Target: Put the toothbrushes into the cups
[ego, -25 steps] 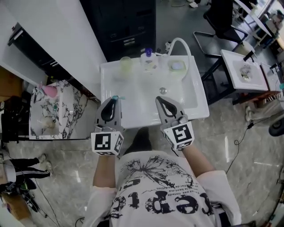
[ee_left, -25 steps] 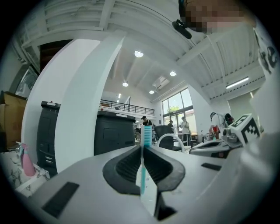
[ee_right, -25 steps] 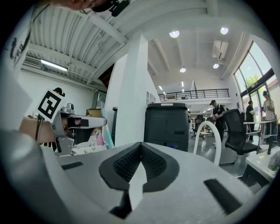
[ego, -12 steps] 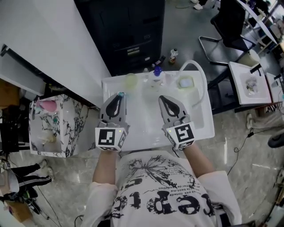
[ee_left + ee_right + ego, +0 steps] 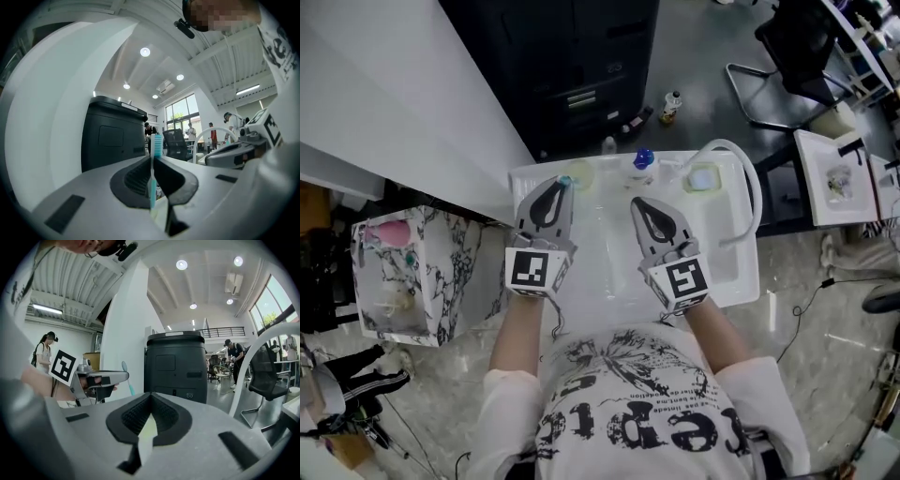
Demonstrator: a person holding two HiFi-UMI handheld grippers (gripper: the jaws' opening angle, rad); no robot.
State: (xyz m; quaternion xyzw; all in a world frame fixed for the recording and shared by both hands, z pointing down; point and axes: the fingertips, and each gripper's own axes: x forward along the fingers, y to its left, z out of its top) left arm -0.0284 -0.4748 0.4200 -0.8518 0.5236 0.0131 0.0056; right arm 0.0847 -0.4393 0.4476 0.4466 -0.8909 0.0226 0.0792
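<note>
A teal toothbrush (image 5: 152, 180) stands upright between the jaws of my left gripper (image 5: 152, 158), which is shut on it; its bristle head (image 5: 156, 143) sticks up above the jaw tips. In the head view the left gripper (image 5: 560, 185) is over the back left of the white sink (image 5: 736, 281), and the toothbrush head (image 5: 565, 180) is right beside a pale green cup (image 5: 580, 172). A second pale cup (image 5: 701, 177) stands at the back right. My right gripper (image 5: 638, 203) hovers over the basin with its jaws shut and empty (image 5: 150, 397). The right gripper view shows the left gripper (image 5: 101, 378) and the toothbrush (image 5: 127, 377).
A blue-capped bottle (image 5: 643, 160) stands between the two cups. A white arched faucet (image 5: 752, 192) curves over the sink's right side. A black cabinet (image 5: 581, 66) stands behind the sink, a marble-patterned box (image 5: 398, 272) to its left, and an office chair (image 5: 792, 56) and another sink (image 5: 836, 178) to its right.
Both grippers have moved forward across the sink toward the cups at its back. The left one has carried the toothbrush up to the green cup.
</note>
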